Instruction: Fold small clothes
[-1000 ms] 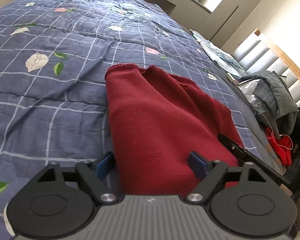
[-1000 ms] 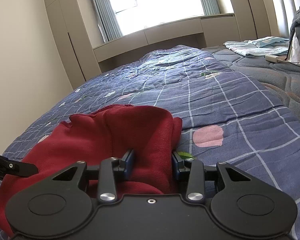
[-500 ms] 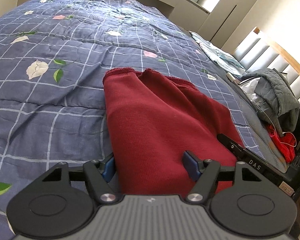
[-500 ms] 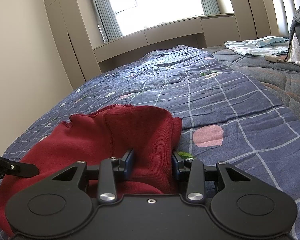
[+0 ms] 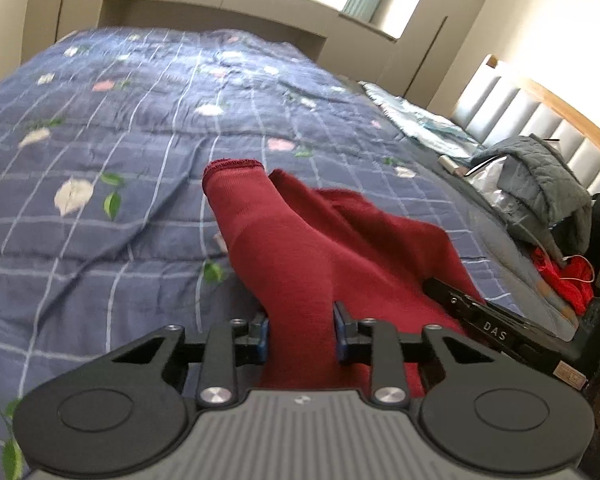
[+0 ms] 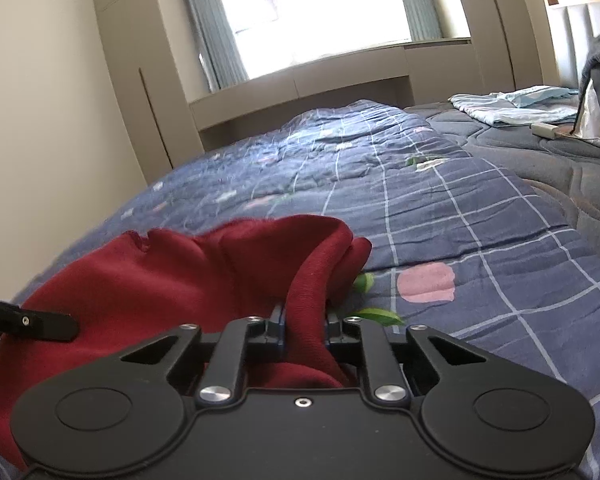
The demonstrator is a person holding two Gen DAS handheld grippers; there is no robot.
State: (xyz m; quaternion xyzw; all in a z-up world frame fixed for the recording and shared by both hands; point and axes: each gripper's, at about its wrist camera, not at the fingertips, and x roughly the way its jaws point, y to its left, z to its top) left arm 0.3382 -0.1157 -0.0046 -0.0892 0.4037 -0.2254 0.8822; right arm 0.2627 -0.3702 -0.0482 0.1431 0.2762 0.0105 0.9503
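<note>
A dark red knit garment [image 5: 300, 248] lies bunched on the blue checked quilt [image 5: 100, 184]. My left gripper [image 5: 302, 330] has its jaws closing on a fold at the garment's near left edge, pads pressing the cloth, which rises off the quilt. The right gripper's black body [image 5: 496, 332] shows at the right of the left wrist view. In the right wrist view the same garment [image 6: 172, 276] spreads to the left, and my right gripper [image 6: 304, 328] is closing on a bunched ridge of its near right edge. A left finger [image 6: 32, 322] pokes in at the left.
The quilt [image 6: 440, 208] with flower print stretches toward cabinets and a window bench. Light blue folded cloth [image 6: 512, 106] lies at the far right. A grey jacket [image 5: 540, 184] and bright red fabric [image 5: 564, 280] sit by the padded headboard [image 5: 520, 116].
Both grippers have narrowed onto the red garment. The left one has risen, pulling its fold up off the quilt; the right one's fold now stands bunched between the pads.
</note>
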